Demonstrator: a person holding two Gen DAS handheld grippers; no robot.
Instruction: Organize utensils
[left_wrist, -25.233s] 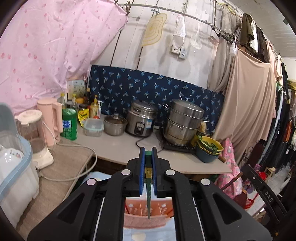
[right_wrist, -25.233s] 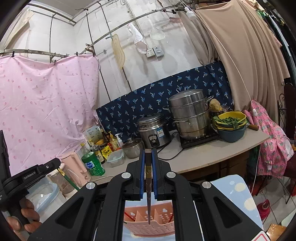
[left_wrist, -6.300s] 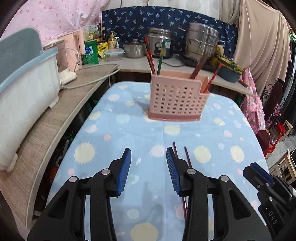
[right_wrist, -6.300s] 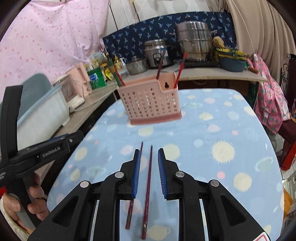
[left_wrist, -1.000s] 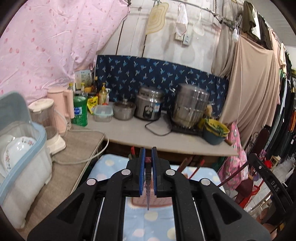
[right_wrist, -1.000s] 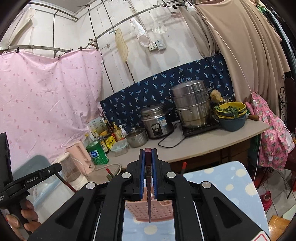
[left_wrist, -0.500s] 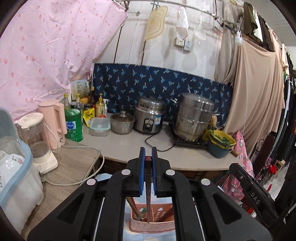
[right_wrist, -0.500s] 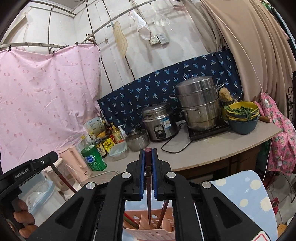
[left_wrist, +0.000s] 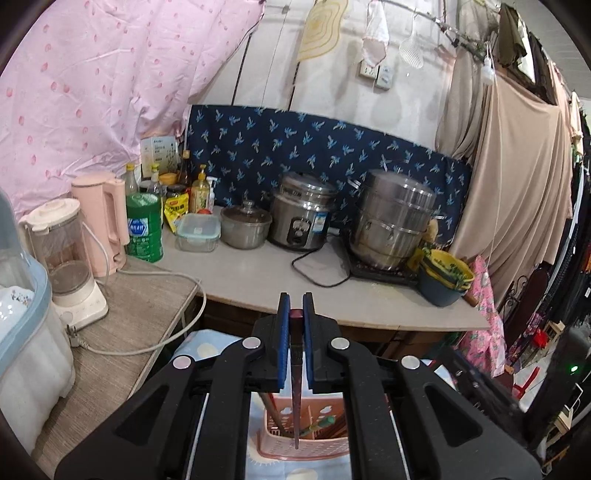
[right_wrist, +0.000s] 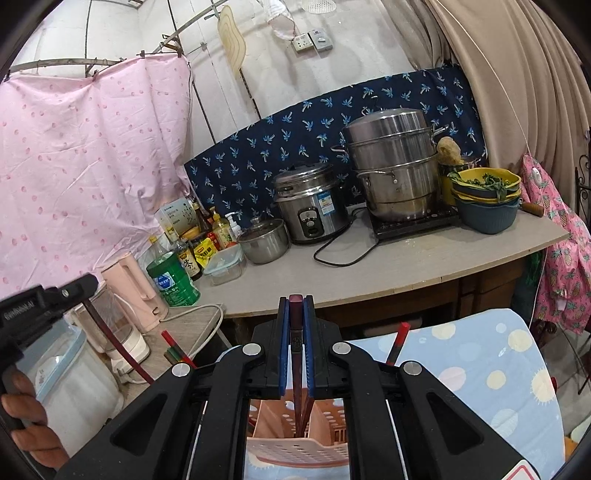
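The left tongs (left_wrist: 294, 343), black with blue pads, are pressed together on a dark red chopstick (left_wrist: 296, 398), which is held upright with its blunt end between the pads and its thin tip pointing down. The tip is seen over the open top of a pink perforated plastic utensil basket (left_wrist: 295, 448); whether it has entered the basket cannot be told. Other sticks, one of them green (left_wrist: 314, 428), lean inside that basket.

The right tongs (right_wrist: 296, 343) are likewise pinched shut on a second dark red chopstick (right_wrist: 296, 384), also held upright, and its lower part is seen inside a compartment of the same pink basket (right_wrist: 295, 448), beside another dark stick. A red-tipped chopstick (right_wrist: 397, 341) juts up past the right tongs, and a red and green pair (right_wrist: 177, 350) shows on the other side.

The basket stands on a light blue cloth with pale yellow and white dots (right_wrist: 491, 373) that covers the near counter. At the left edge of the right wrist view, the left tongs are seen from the side with their chopstick slanting down, and a hand (right_wrist: 26, 417) is wrapped round the handle.

On the grey counter (left_wrist: 258, 273) behind are set a steel rice cooker (left_wrist: 303, 210), a stacked steel steamer pot (left_wrist: 395, 218) and a green bottle (left_wrist: 144, 229).
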